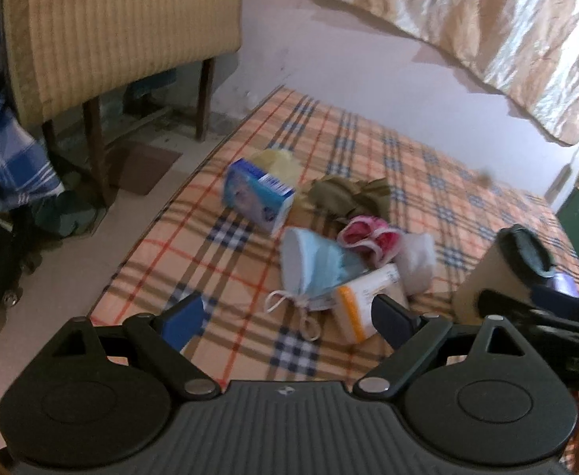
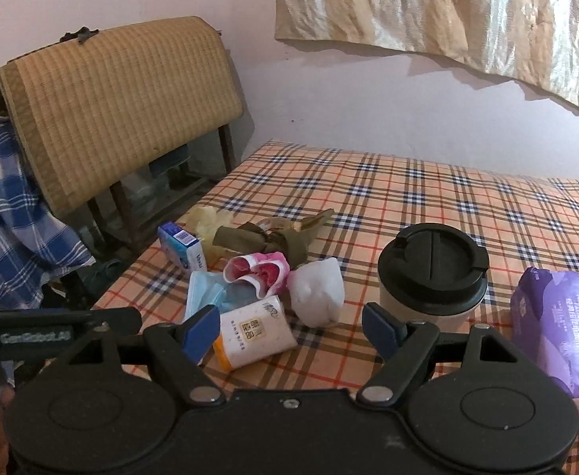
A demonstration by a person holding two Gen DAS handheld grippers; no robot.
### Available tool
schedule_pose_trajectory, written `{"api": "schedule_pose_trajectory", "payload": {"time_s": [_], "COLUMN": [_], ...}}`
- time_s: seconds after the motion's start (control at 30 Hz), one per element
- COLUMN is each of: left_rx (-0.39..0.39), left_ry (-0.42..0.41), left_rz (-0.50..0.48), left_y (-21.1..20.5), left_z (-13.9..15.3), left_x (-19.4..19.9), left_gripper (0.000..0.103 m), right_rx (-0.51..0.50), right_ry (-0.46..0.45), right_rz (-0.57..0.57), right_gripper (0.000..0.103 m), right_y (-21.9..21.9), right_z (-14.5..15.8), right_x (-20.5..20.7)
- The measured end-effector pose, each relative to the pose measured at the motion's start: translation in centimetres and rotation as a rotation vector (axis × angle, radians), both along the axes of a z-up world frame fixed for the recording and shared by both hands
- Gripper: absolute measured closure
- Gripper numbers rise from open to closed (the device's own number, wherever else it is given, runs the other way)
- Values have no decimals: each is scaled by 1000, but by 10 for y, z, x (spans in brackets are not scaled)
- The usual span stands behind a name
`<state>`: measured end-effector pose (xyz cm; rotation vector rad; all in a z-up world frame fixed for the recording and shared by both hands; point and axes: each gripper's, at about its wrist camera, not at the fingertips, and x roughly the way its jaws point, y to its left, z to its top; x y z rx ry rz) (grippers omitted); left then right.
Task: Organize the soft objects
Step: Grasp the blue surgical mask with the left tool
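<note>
A heap of small things lies on the plaid bed cover (image 2: 428, 194): a blue face mask (image 1: 321, 265) (image 2: 206, 293), pink baby socks (image 1: 372, 237) (image 2: 261, 271), a white soft lump (image 2: 319, 293) (image 1: 418, 263), olive cloth (image 1: 348, 194) (image 2: 265, 237), a tissue pack (image 2: 253, 330) (image 1: 364, 301) and a blue box (image 1: 255, 194) (image 2: 182, 247). My left gripper (image 1: 289, 316) hangs open just short of the mask and tissue pack. My right gripper (image 2: 291, 326) is open too, above the tissue pack, holding nothing.
A cup with a black lid (image 2: 433, 269) (image 1: 499, 273) stands right of the heap, a purple packet (image 2: 562, 324) beyond it. A chair draped with a woven mat (image 2: 119, 107) and blue checked cloth (image 2: 8, 213) stand left of the bed. The wall is behind.
</note>
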<state>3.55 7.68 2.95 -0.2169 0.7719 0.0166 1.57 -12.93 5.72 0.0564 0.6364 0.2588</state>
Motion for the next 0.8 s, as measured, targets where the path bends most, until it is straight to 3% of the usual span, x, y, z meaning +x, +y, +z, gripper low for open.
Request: {"api": "schedule_pose_trajectory", "payload": {"time_s": [0.27,0.8], "left_rx": [20,66], "left_ry": [63,89], "left_rz": [43,-63], "left_y": [13,-28], "left_z": [-29,-63], "left_x": [23,103], "left_gripper": [8,10], "right_rx": [4,21], "right_ry": [-14,3], "right_rz": [35,73], "right_gripper": [10,10], "right_y": [-7,-16], "right_z": [-7,-19], "right_x": [-8,-14]}}
